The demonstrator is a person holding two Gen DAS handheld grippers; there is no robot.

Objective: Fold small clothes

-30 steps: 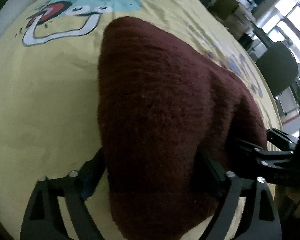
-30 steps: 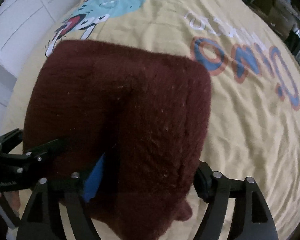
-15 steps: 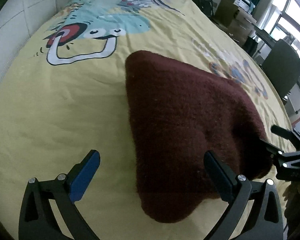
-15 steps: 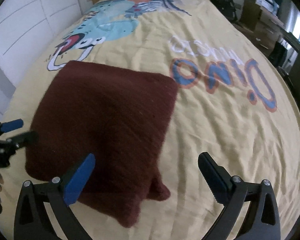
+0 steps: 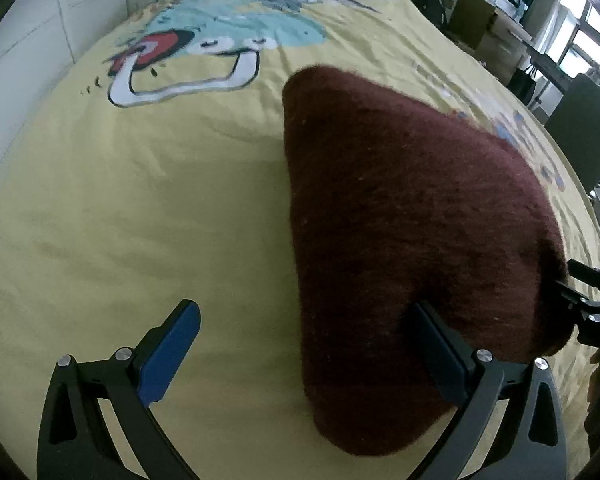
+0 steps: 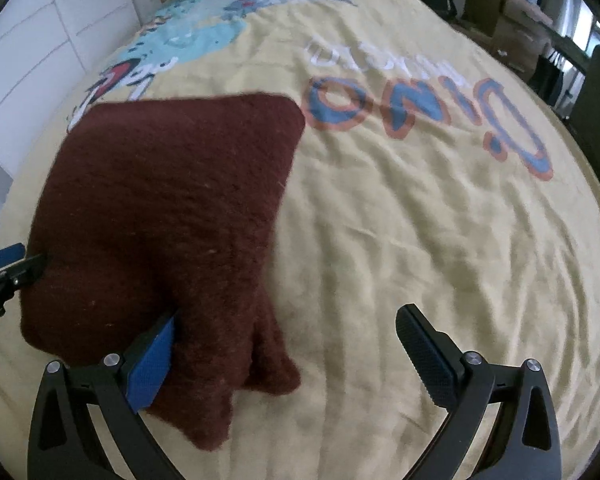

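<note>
A dark red knitted garment point(image 6: 168, 216) lies folded into a thick, roughly square bundle on a yellow cartoon-print bedspread point(image 6: 420, 240), with a loose end sticking out at 6 o'clock. Both the left gripper point(image 5: 300, 356) and right gripper point(image 6: 288, 356) stand wide apart, having just opened and holding nothing. The fold looks nearly finished; tucking that loose end probably remains.

The sweater point(image 5: 400, 216) is dark red, like a plum, and fuzzy all over. The bed sheet point(image 5: 120, 208) under it is pale yellow. At the upper left of the frame the sheet has a cartoon dinosaur point(image 5: 220, 36) in light blue with a red and white mouth. At the upper right of the right view are big blue letters point(image 6: 428, 112) with orange edges; the white letters above them look blurry. The gripper fingers point(image 5: 172, 352) are black with blue pads.
</note>
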